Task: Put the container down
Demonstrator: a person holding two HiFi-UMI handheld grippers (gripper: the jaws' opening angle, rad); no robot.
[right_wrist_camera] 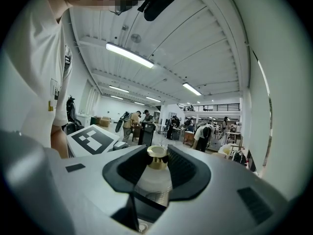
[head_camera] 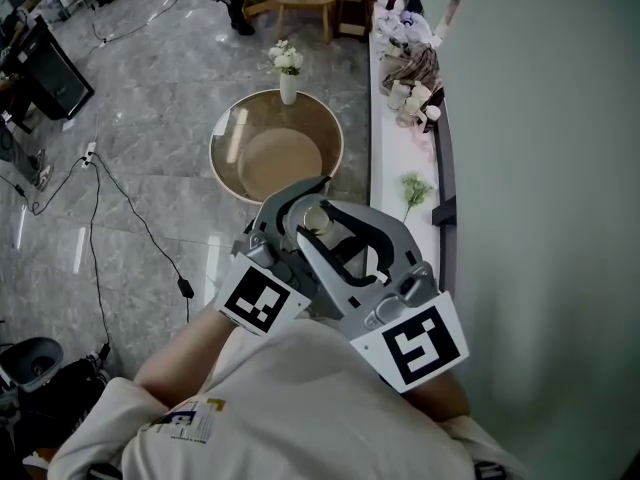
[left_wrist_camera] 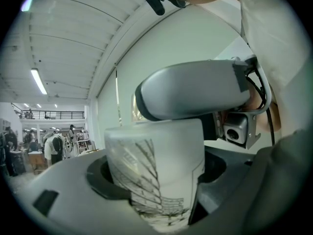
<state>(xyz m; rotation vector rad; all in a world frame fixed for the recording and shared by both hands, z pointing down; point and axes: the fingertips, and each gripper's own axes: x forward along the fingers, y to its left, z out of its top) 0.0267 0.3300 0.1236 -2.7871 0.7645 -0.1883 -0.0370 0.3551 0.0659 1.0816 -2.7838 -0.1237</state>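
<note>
White, printed with bare branches and capped in gold, the container (left_wrist_camera: 161, 155) hangs close in front of you with both tools closed on it: your left hand-held gripper (left_wrist_camera: 155, 199) clamps its body and your right hand-held gripper (right_wrist_camera: 157, 168) its neck, cap pointing out along those jaws. The round glass bench (head_camera: 213, 148) lies ahead and well below, about as near either arm.

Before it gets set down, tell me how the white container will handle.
The container looks smooth and hard, so probably stiff, maybe slippery. Tapering to a gold cap, it could tip or roll if set down tilted.
</note>
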